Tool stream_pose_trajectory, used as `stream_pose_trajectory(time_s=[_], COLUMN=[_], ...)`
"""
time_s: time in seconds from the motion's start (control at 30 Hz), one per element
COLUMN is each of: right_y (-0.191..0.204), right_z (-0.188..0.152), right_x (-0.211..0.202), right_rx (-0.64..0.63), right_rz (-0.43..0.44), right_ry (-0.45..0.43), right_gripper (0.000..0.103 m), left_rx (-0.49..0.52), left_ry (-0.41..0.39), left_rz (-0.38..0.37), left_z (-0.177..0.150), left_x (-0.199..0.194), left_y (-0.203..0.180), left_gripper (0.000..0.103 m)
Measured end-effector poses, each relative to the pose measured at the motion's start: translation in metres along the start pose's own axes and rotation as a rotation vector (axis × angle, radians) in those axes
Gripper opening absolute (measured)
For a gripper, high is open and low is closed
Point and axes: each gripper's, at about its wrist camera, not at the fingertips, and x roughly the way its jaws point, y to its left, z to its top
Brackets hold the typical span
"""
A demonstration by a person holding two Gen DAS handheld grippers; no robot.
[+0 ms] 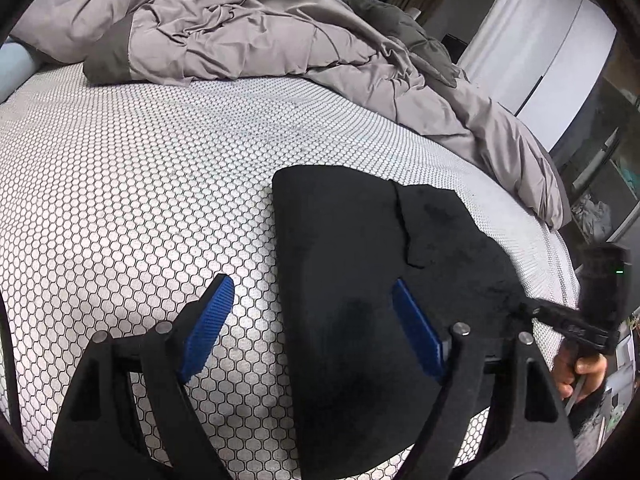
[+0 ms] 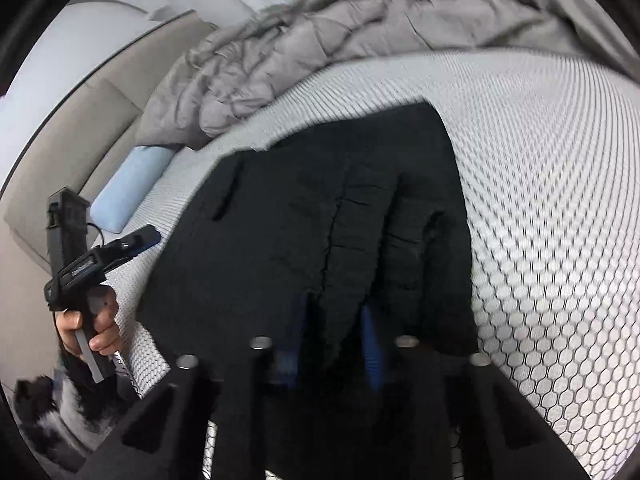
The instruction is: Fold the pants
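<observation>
Mid-fold: the right claw [image 2: 332, 332] has pinched the black pants [image 2: 320, 208]; the left claw [image 1: 312, 328], wide open and empty, needs its edge next.

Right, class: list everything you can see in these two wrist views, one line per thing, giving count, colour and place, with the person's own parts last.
pants: one, black, folded flat on the mattress near its edge
mattress: one, white with a dark honeycomb pattern, under everything
duvet: one, grey-beige, crumpled along the far side of the mattress
pillow: one, pale blue, at the mattress edge beside the beige headboard
left hand-held gripper: one, black with blue pads, open, one finger over the pants, one over bare mattress
right hand-held gripper: one, black with blue pads, shut on a fold of the pants
hands: two, each gripping a handle
</observation>
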Motion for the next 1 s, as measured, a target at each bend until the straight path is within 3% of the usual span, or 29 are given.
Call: stream_pose_trajectory(time_s=[0.13, 0.2, 0.3, 0.47, 0.57, 0.63, 0.8, 0.9, 1.0], right_y=[0.020, 0.018, 0.002, -0.022, -0.032, -0.043, -0.055, -0.050, -0.038], right_z=[0.000, -0.004, -0.014, -0.016, -0.016, -0.017, -0.015, -0.012, -0.013], right_x=[-0.034, -0.036, -0.009, -0.044, -0.050, -0.046, -0.025, -0.014, -0.015], right_rx=[-0.076, -0.088, -0.082, 0.035, 0.070, 0.108, 0.197, 0.169, 0.103], right_rz=[-0.036, -0.085, -0.210, -0.086, -0.040, -0.040, 0.092, 0.067, 0.006], right_ry=[-0.095, -0.070, 0.031, -0.044, -0.027, -0.010, 0.040, 0.071, 0.061], right_gripper=[0.009, 0.009, 0.020, 0.040, 0.045, 0.046, 0.049, 0.050, 0.033], left_rx=[0.019, 0.052, 0.070, 0.069, 0.079, 0.083, 0.084, 0.087, 0.088], left_ry=[0.005, 0.016, 0.033, 0.024, 0.027, 0.031, 0.039, 0.041, 0.038], left_rz=[0.008, 0.030, 0.067, 0.061, 0.060, 0.057, 0.057, 0.058, 0.057], left_z=[0.001, 0.001, 0.000, 0.000, -0.001, -0.002, -0.003, -0.004, -0.004], left_x=[0.000, 0.005, 0.015, 0.013, 0.013, 0.014, 0.017, 0.016, 0.015], left_y=[-0.007, -0.014, -0.016, -0.018, -0.020, -0.020, -0.020, -0.021, -0.020], left_gripper=[0.079, 0.079, 0.079, 0.079, 0.079, 0.079, 0.079, 0.079, 0.079])
